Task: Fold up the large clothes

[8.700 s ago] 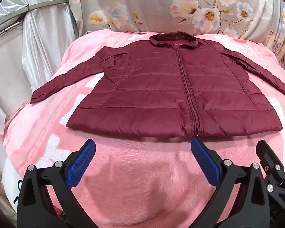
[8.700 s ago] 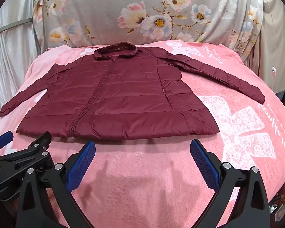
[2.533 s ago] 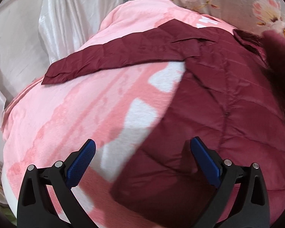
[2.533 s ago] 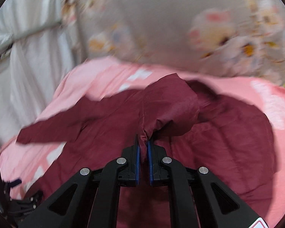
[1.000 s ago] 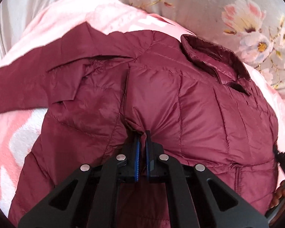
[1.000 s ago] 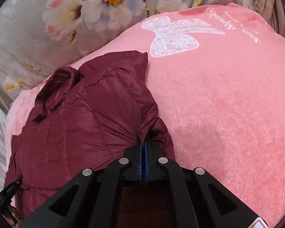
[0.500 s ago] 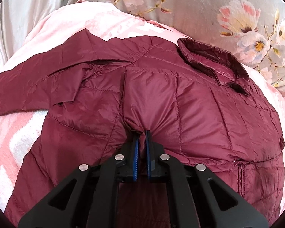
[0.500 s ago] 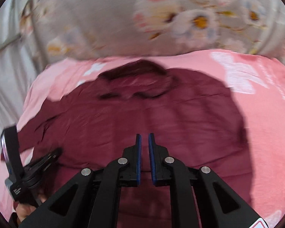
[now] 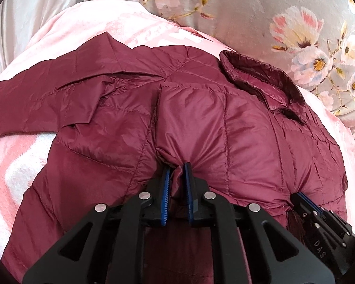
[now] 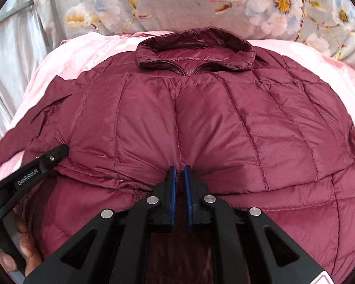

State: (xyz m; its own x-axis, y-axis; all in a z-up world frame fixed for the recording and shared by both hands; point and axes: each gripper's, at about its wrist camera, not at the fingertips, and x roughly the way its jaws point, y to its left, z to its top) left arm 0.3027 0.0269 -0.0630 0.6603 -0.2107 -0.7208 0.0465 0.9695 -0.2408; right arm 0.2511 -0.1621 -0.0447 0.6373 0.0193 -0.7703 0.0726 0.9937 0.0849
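Note:
A maroon quilted jacket (image 9: 224,130) lies on a pink blanket (image 9: 16,156), collar (image 9: 260,80) toward the floral headboard. Its right sleeve is folded across the chest; its left sleeve (image 9: 40,101) still stretches out to the left. My left gripper (image 9: 176,168) is shut on the cuff of the folded sleeve. In the right wrist view the jacket (image 10: 224,123) fills the frame, collar (image 10: 196,47) at the top. My right gripper (image 10: 179,170) is nearly shut, with a narrow gap at the sleeve's edge and no fabric clearly between the pads. The left gripper shows at the left (image 10: 52,157).
A floral grey headboard cushion (image 10: 177,2) stands behind the bed. Shiny grey curtain fabric (image 9: 23,11) hangs at the left. The pink blanket (image 10: 66,54) drops away at the bed's left and right edges. The right gripper shows at the lower right of the left wrist view (image 9: 319,215).
My right gripper let go of the folded sleeve, swung away and has come back close beside my left gripper. The left gripper has kept its hold and barely moved.

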